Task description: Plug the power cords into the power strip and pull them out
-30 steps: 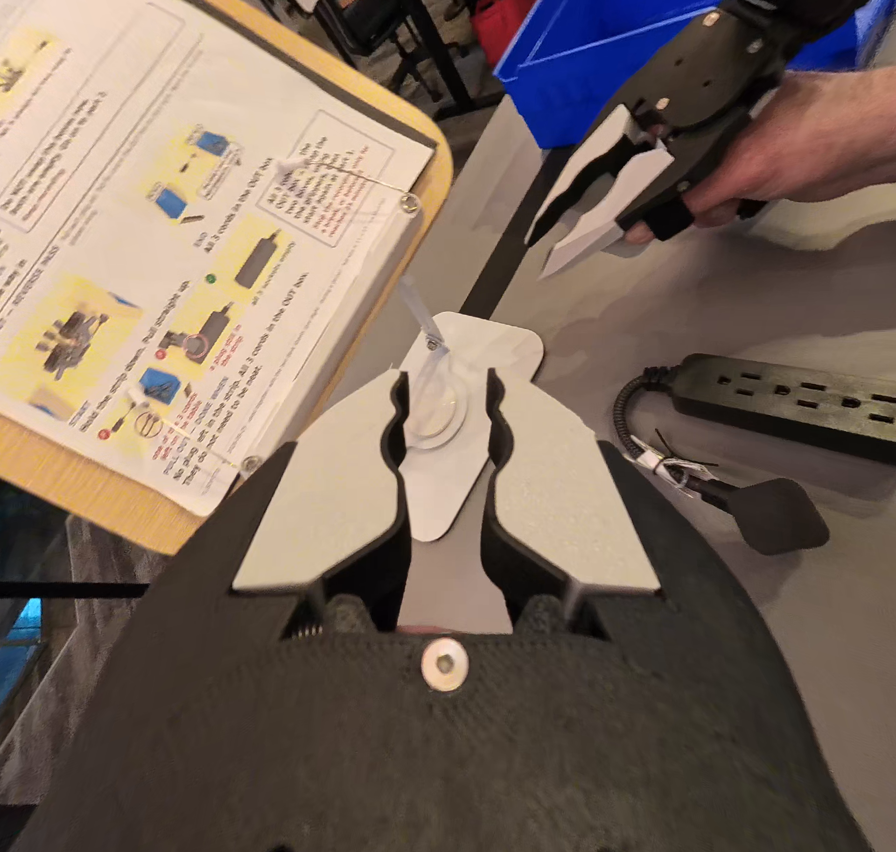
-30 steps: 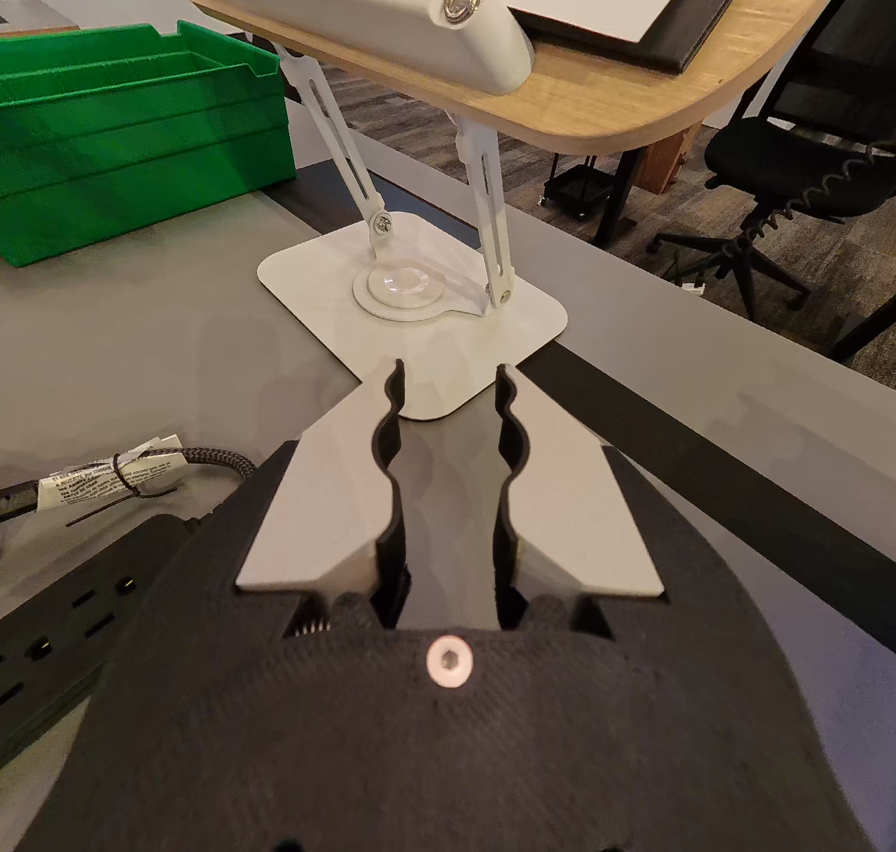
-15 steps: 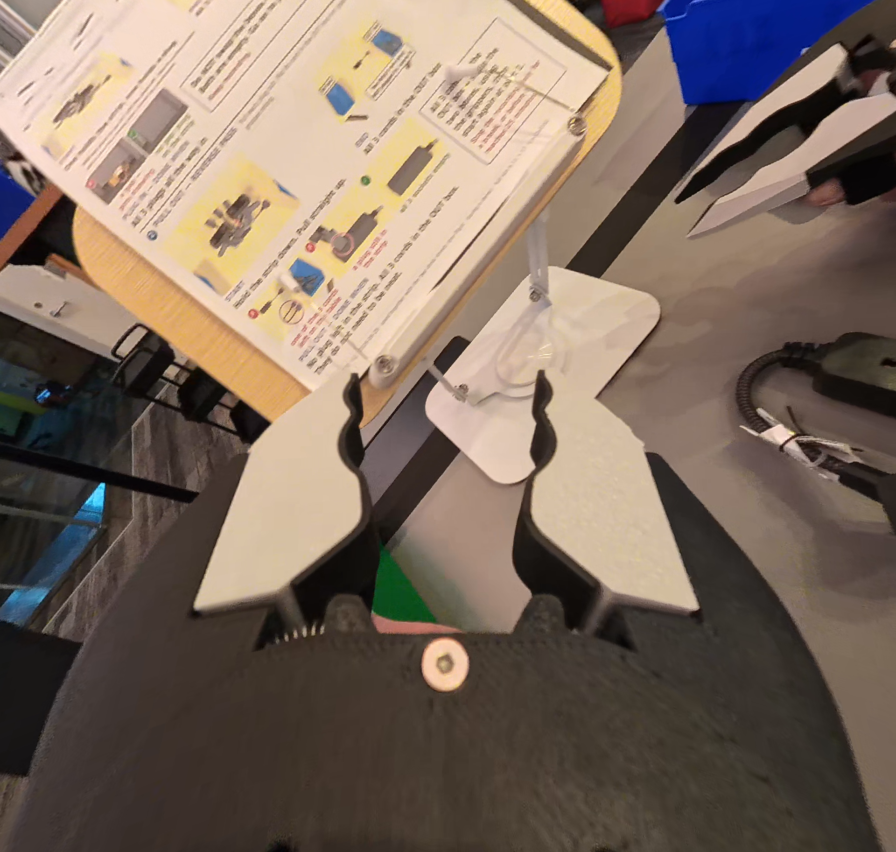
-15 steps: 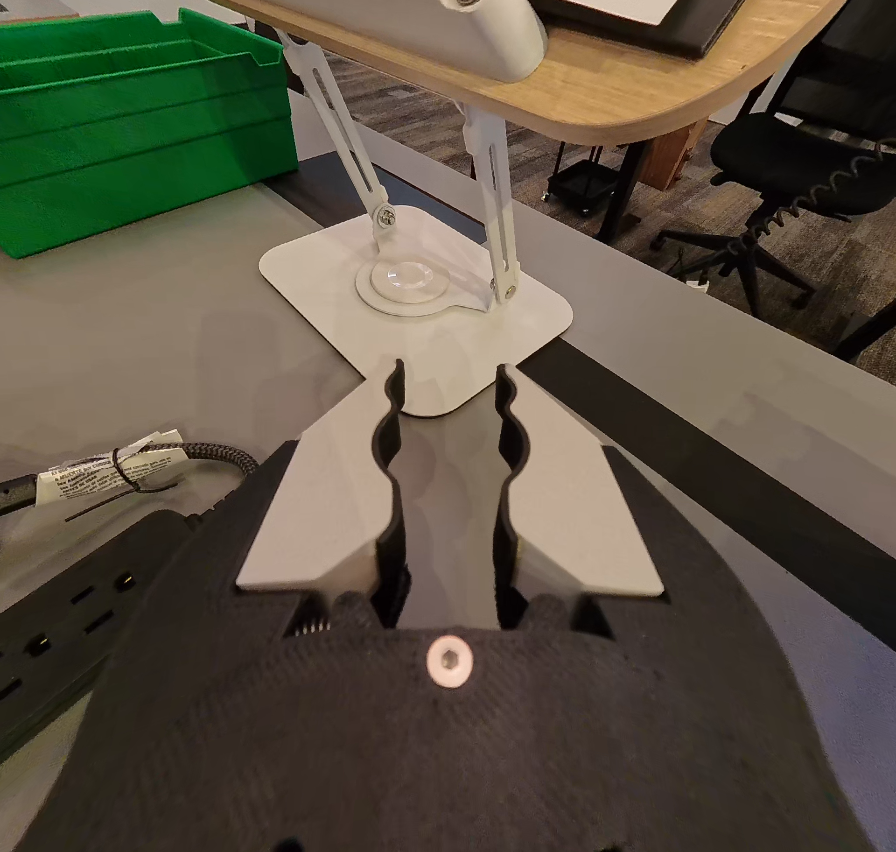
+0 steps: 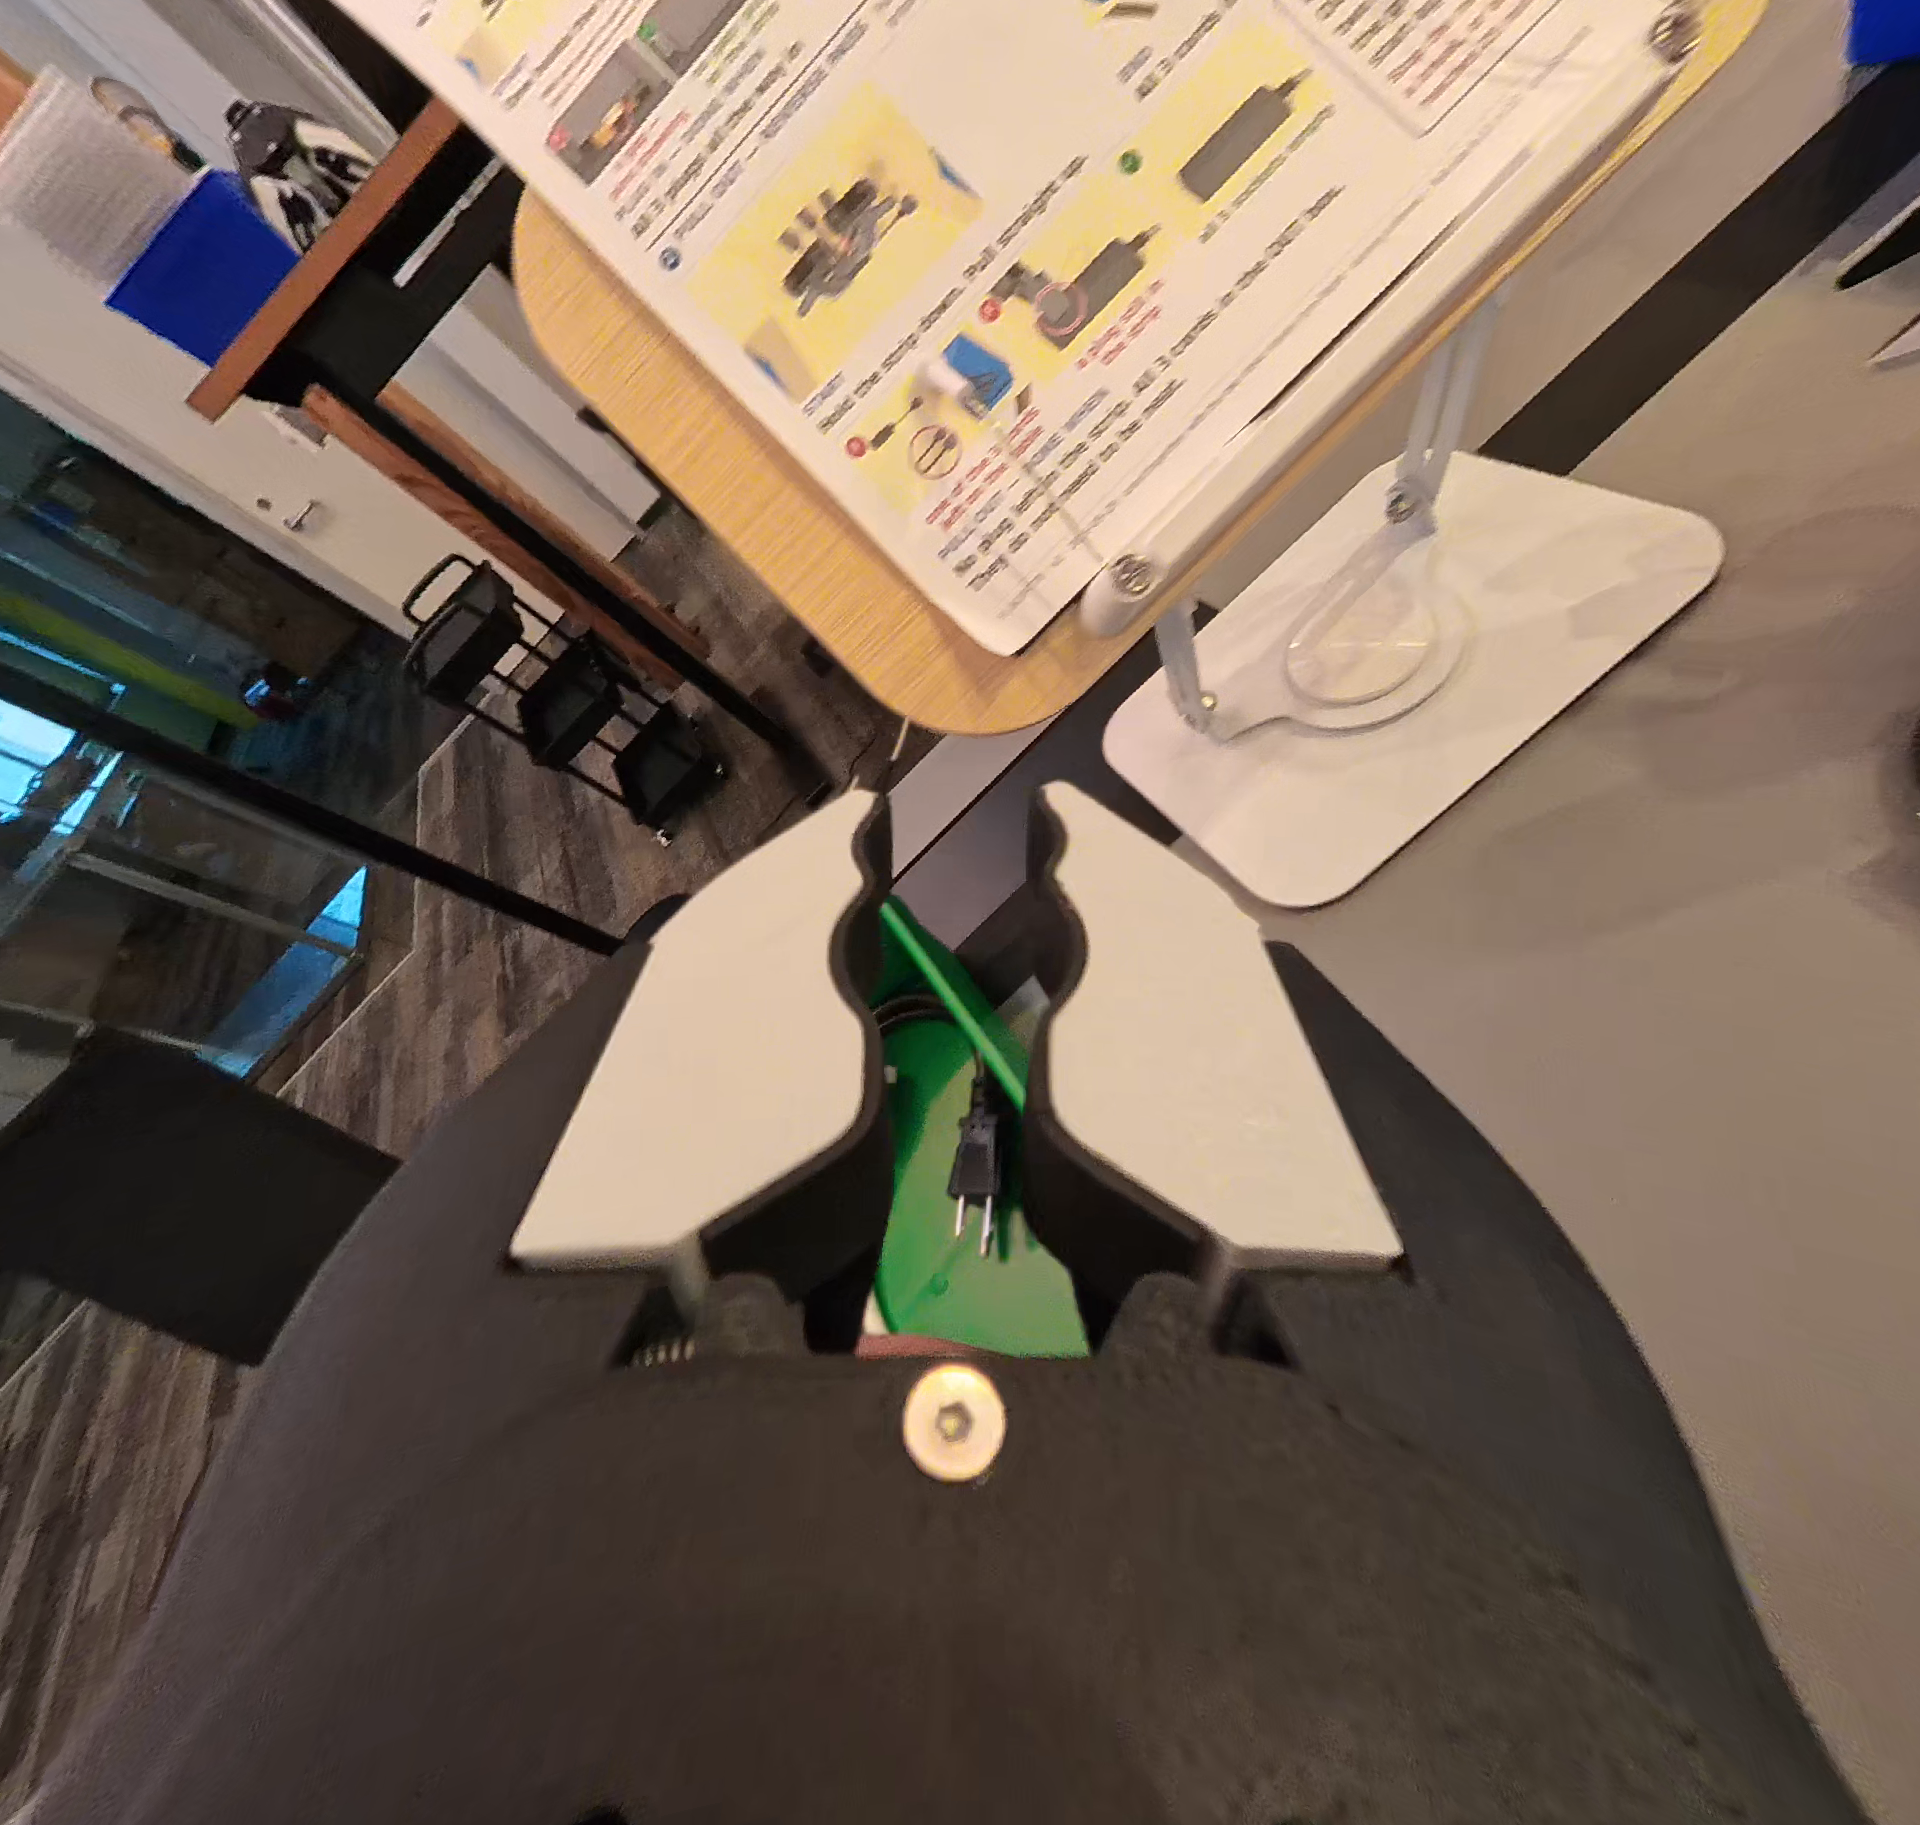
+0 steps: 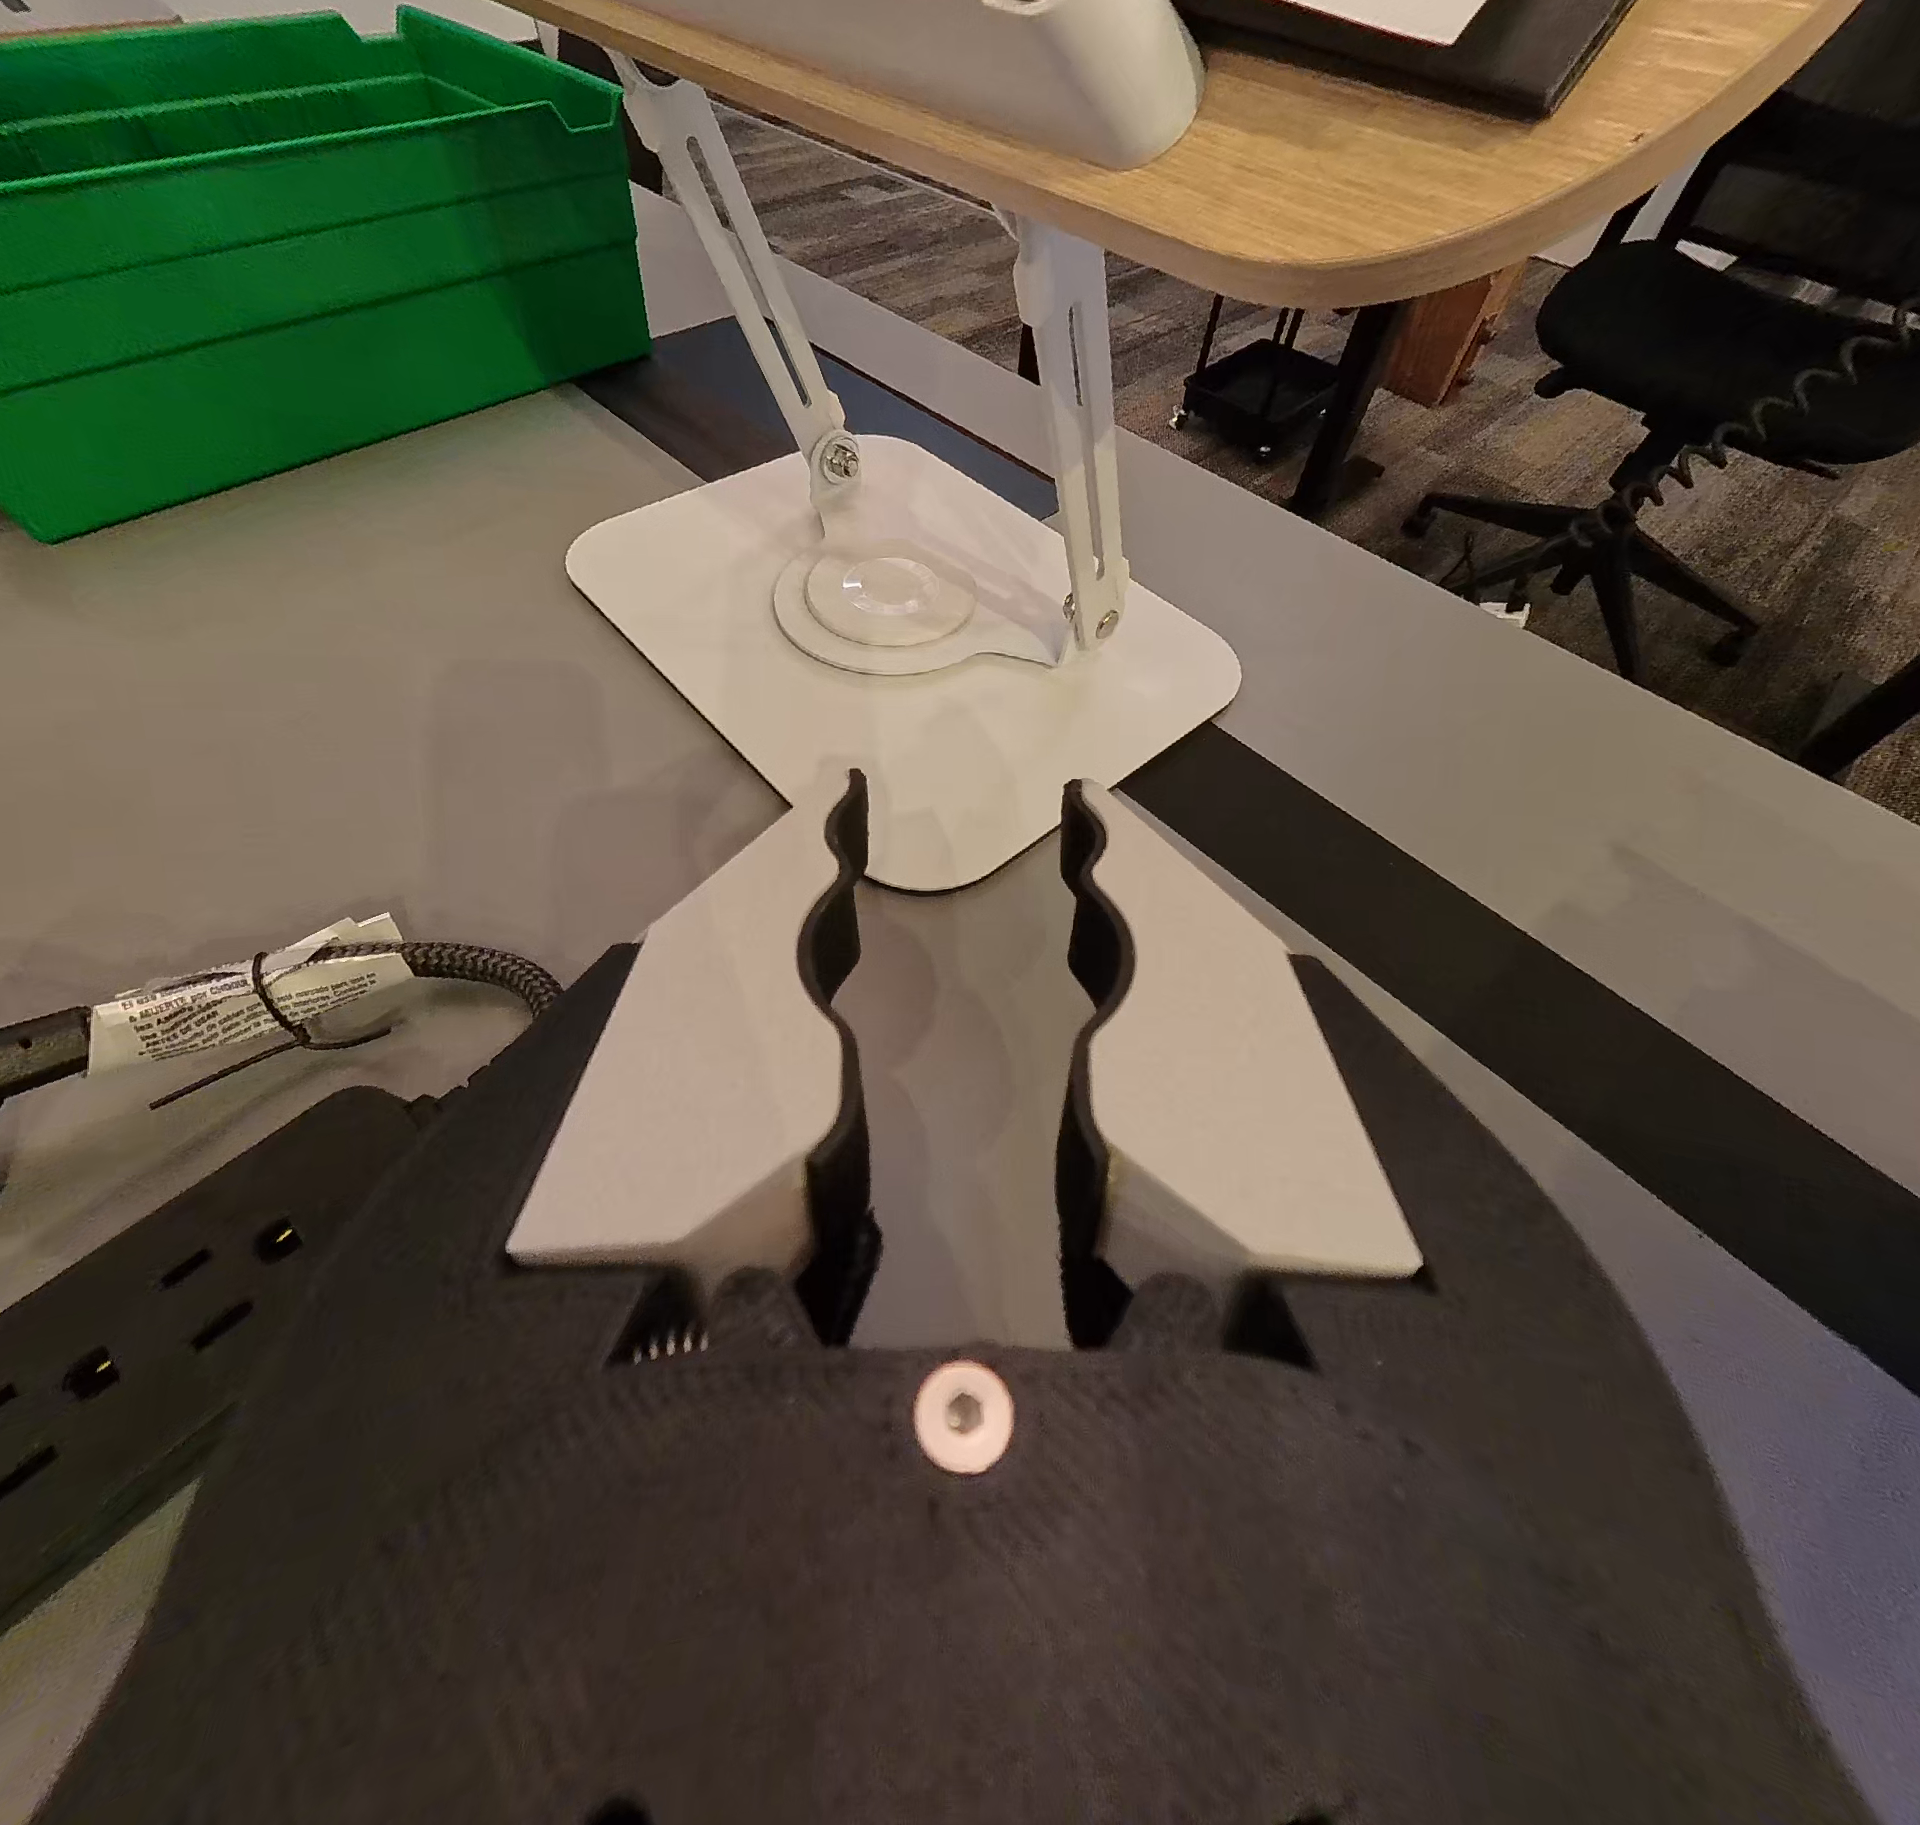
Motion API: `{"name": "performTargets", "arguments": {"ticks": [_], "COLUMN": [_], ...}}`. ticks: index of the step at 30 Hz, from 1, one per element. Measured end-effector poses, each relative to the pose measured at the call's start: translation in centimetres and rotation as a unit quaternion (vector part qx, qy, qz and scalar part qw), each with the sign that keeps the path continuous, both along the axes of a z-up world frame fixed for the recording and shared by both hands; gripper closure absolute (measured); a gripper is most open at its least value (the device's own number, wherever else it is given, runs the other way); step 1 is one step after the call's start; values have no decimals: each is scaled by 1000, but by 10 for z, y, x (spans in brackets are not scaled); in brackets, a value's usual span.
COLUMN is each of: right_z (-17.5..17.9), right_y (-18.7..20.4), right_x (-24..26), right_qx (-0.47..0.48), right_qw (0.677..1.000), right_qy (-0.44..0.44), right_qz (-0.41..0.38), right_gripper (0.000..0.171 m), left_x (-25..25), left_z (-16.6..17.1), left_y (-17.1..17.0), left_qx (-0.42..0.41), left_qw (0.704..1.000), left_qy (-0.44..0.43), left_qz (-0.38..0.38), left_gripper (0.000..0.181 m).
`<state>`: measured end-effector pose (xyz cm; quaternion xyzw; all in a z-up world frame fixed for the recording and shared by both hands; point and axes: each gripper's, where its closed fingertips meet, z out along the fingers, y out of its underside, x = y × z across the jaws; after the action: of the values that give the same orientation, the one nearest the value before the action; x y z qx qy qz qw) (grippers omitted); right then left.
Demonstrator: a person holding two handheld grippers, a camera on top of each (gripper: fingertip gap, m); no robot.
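Observation:
My left gripper (image 5: 958, 807) is open and empty, held above a green bin (image 5: 940, 1266). A black two-prong plug (image 5: 974, 1167) lies in that bin, seen between the fingers. My right gripper (image 6: 963, 788) is open and empty, low over the grey table. The black power strip (image 6: 135, 1360) lies at its left, partly hidden by the gripper body. Its braided cord (image 6: 457, 960) with a white tag (image 6: 239, 1006) curls beside it.
A white stand base (image 6: 1122, 674) sits just ahead of the right gripper and holds a wooden board with an instruction sheet (image 5: 1091, 175). The stacked green bins (image 6: 301, 248) stand at the left. Office chairs (image 6: 1714, 362) are beyond the table edge. There is about 35 cm between the tips of the two grippers.
My left gripper has swung left, away from the power strip, and now hangs over the green bin with the plug. My right gripper has hardly moved.

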<state>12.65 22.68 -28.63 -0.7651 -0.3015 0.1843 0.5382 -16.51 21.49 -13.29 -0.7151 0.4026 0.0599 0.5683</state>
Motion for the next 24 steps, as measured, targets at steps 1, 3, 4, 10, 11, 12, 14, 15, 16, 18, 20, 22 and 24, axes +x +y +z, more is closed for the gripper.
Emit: {"name": "performTargets", "arguments": {"ticks": [1,3,4,10,11,12,14,15,16,18,20,22,24], "right_z": [0,0,-1,-1,-1,-2,-2,-2,-2,-2,-2,-3,-3], "right_y": [0,0,0,0,-1,-1,-1,-1,-1,-1,-1,-1,-1], "right_x": [0,0,0,-1,-1,-1,-1,-1,-1,-1,-1,-2,-2], "right_qx": [0,0,-1,-1,-1,-1,-2,-2,-2,-2,-2,-2,-2], "right_qw": [1000,1000,1000,1000,1000,1000,1000,1000,1000,1000,1000,1000,1000], "right_qy": [0,-1,-1,-2,-3,-3,-3,-3,-4,-3,-4,-4,-4], "right_qz": [0,0,1,2,2,2,3,3,3,3,3,3,4], "right_gripper": [136,136,136,136,136,136,136,136,136,136,136,136,136], "left_x": [-6,-18,-24,-53,-56,-60,-67,-69,-71,-76,-83,-90,-98], "left_z": [0,-2,-3,-14,-16,-19,-21,-21,-21,-20,-22,-29,-37], "left_y": [1,4,6,17,19,21,24,26,27,29,32,34,35], "left_qx": [-2,-5,-6,-16,-19,-20,-18,-17,-16,-13,-16,-26,-43], "left_qw": [1000,1000,1000,998,998,997,997,996,996,995,994,993,992], "left_qy": [-1,-2,-1,-2,-1,-1,-2,-7,-15,-30,-34,-31,-25], "left_qz": [5,17,24,59,63,68,81,83,84,89,101,110,119], "left_gripper": [160,172,175,181,181,181,181,176,171,160,152,147,144]}}
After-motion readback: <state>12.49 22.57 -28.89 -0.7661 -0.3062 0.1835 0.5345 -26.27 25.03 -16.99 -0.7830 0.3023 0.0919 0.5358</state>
